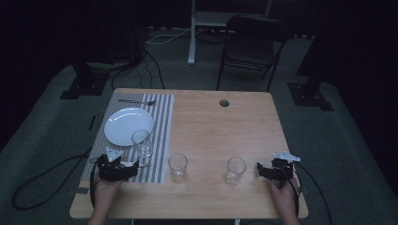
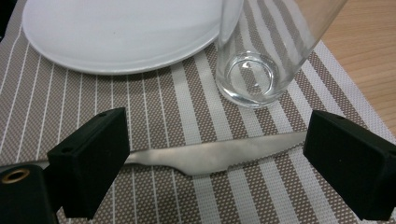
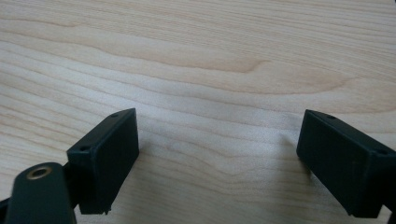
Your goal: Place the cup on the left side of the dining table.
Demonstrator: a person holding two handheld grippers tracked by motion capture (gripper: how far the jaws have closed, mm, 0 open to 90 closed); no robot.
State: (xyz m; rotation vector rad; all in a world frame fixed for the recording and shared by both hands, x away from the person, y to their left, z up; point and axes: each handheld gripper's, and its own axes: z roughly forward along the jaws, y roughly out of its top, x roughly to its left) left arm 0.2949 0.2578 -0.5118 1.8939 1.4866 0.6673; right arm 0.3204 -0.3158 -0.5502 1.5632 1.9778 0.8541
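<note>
My left gripper (image 1: 131, 168) (image 2: 217, 140) is open and low over the striped placemat (image 1: 162, 122) (image 2: 154, 107) at the table's front left. A steel knife (image 2: 210, 156) (image 1: 143, 165) lies flat on the mat, running crosswise from one jaw to the other, and the pads do not press on it. Just beyond it stands an empty clear glass (image 1: 141, 143) (image 2: 250, 79), next to a white plate (image 1: 124, 125) (image 2: 116, 32). My right gripper (image 1: 260, 169) (image 3: 219, 135) is open over bare wood at the front right, with nothing between its jaws.
A fork (image 1: 137, 101) lies at the mat's far end. Two more empty glasses (image 1: 178, 167) (image 1: 234, 170) stand on the wood between the grippers. The tabletop has a round hole (image 1: 224, 102) near its far edge. A folding chair (image 1: 253, 42) stands behind the table.
</note>
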